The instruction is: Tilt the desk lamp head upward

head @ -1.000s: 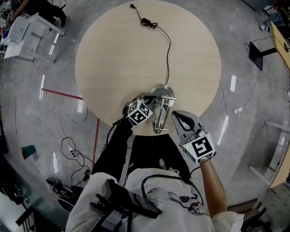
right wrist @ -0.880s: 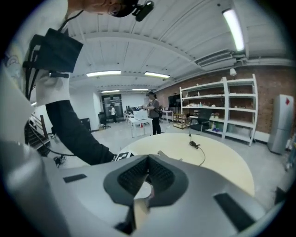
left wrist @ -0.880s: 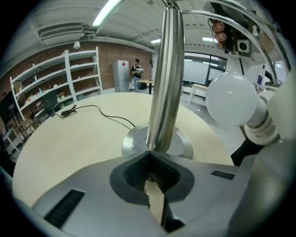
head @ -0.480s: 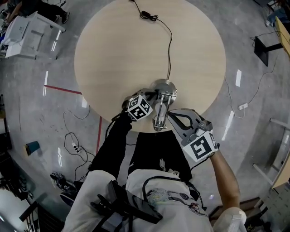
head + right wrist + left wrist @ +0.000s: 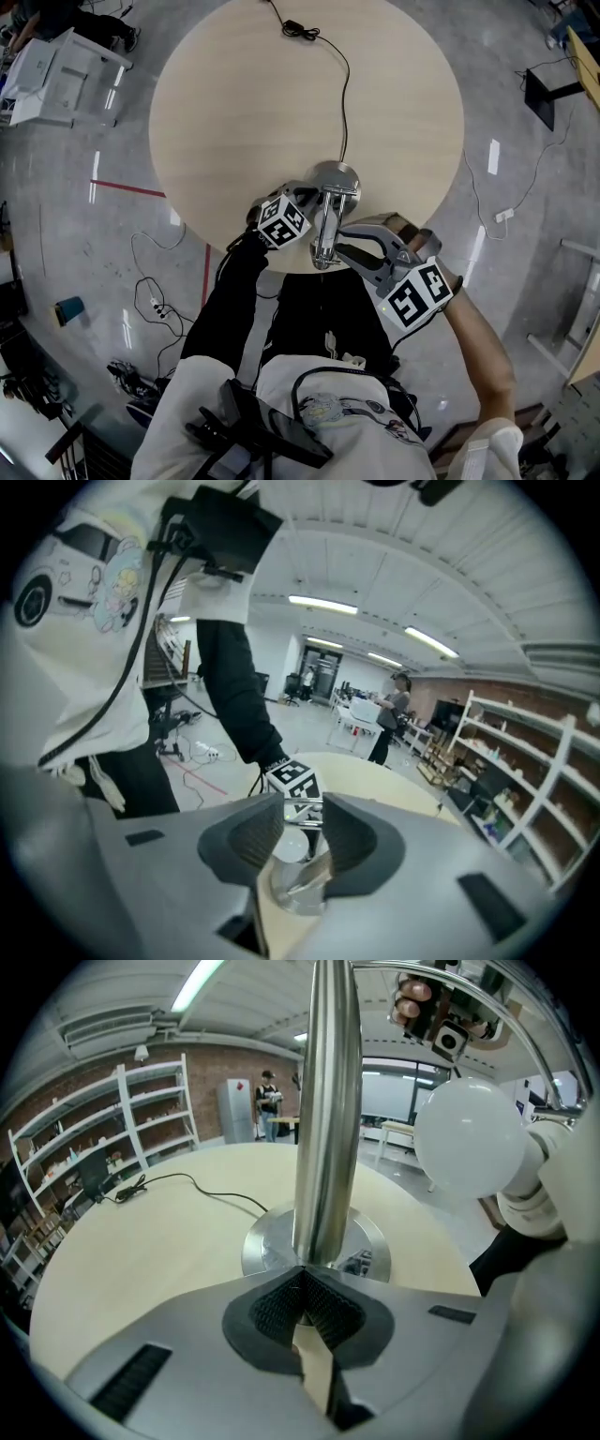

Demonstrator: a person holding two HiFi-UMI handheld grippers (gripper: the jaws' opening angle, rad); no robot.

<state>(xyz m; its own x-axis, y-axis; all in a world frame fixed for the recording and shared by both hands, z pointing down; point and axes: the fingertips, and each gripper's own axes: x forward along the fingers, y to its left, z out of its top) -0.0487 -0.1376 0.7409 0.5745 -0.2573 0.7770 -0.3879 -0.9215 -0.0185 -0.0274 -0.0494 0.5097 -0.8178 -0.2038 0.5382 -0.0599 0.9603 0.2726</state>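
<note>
The chrome desk lamp stands near the round table's (image 5: 234, 112) front edge, its round base (image 5: 336, 176) on the wood. Its head (image 5: 322, 249) hangs out over the rim. My left gripper (image 5: 311, 202) is shut on the upright chrome post (image 5: 323, 1101), the ribbed pads meeting around it just above the base (image 5: 281, 1241). The white bulb (image 5: 467, 1138) shows at the right of the left gripper view. My right gripper (image 5: 341, 246) reaches in from the right. Its jaws are opening, with the chrome lamp head (image 5: 298, 885) and bulb between them, and the pads (image 5: 253, 841) stand clear of it.
The lamp's black cord (image 5: 343, 94) runs across the table to a plug (image 5: 300, 28) at the far edge. My legs are below the near rim. On the floor lie loose cables (image 5: 150, 309) and a red tape line (image 5: 131, 190). White furniture (image 5: 56, 61) stands far left.
My right gripper has swung left from beside the lamp head until its jaws sit around it, and the jaws have parted. The left gripper has kept its hold on the post.
</note>
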